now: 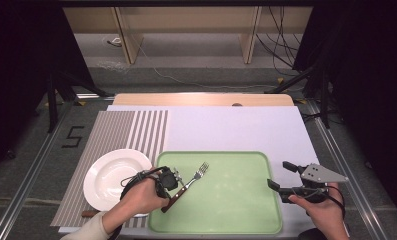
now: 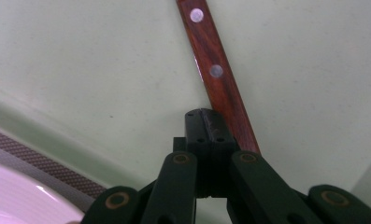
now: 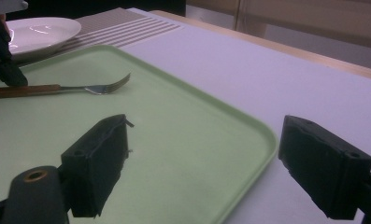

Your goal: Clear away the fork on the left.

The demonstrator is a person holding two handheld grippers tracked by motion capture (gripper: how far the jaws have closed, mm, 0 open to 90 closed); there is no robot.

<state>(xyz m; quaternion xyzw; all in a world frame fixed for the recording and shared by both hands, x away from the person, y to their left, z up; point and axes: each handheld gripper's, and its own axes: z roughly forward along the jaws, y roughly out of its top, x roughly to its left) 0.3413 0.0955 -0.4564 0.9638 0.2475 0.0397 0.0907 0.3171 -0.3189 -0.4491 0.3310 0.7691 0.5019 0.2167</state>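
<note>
Wooden fork (image 1: 188, 184) handle lies on green tray (image 1: 246, 220); left gripper (image 2: 205, 122) jaws together beside it, maybe pinching, can't tell. Right gripper (image 1: 281, 176) jaws wide apart, seen in high view.

Fork (image 2: 219, 79) tines: cut off beyond the left gripper (image 2: 205, 122).
Handle end: hidden behind its closed jaws.

Left gripper (image 2: 206, 122): jaws rise from 6 o'clock, pressed together at frame centre, no gap visible between them. Fork handle (image 2: 218, 77), red-brown wood with two pale rivets, runs from 12 o'clock down toward 5 o'clock, passing against the right side of the jaw tips; probably pinched there, contact point partly hidden. Beneath lies the green tray (image 2: 94, 70). White plate (image 2: 15, 200) at 8 o'clock, with a strip of woven placemat (image 2: 43, 163) between plate and tray rim.
</note>
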